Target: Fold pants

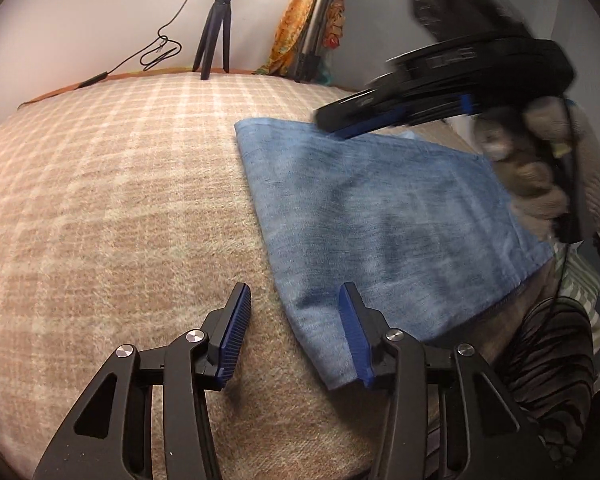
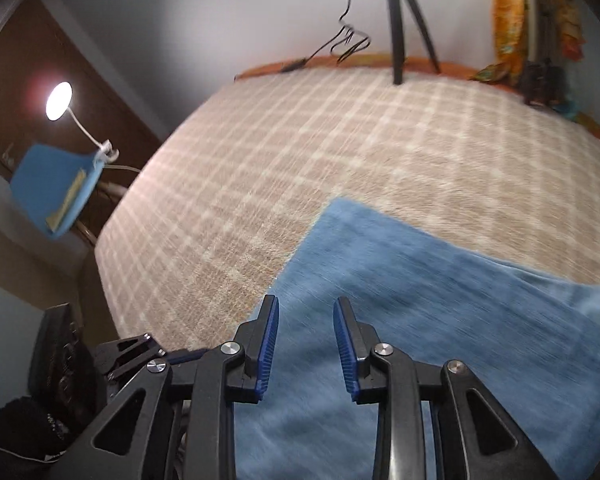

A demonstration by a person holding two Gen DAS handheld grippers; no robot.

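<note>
Left wrist view shows the pants (image 1: 384,216), blue denim already folded into a flat, narrow wedge, lying on the right part of the bed (image 1: 112,208), which is covered in a tan checked blanket; the near corner of the fold lies just beside the right finger of the left tool (image 1: 296,300), whose jaws stand wide apart with nothing between them. The right tool (image 2: 306,312) hangs above the denim with its jaws likewise parted and empty; seen from the left it is a blurred black shape over the far edge of the cloth. I judge the step in hand to be another fold or a final squaring of the bundle. To do it well, each tool should bite all the layers at a corner of the same short edge, not only the top ply, then lift low and carry the edge across evenly so the stack does not skew. A tripod (image 1: 216,28) with a lamp stands at the far edge of the bed, well apart from the work.
</note>
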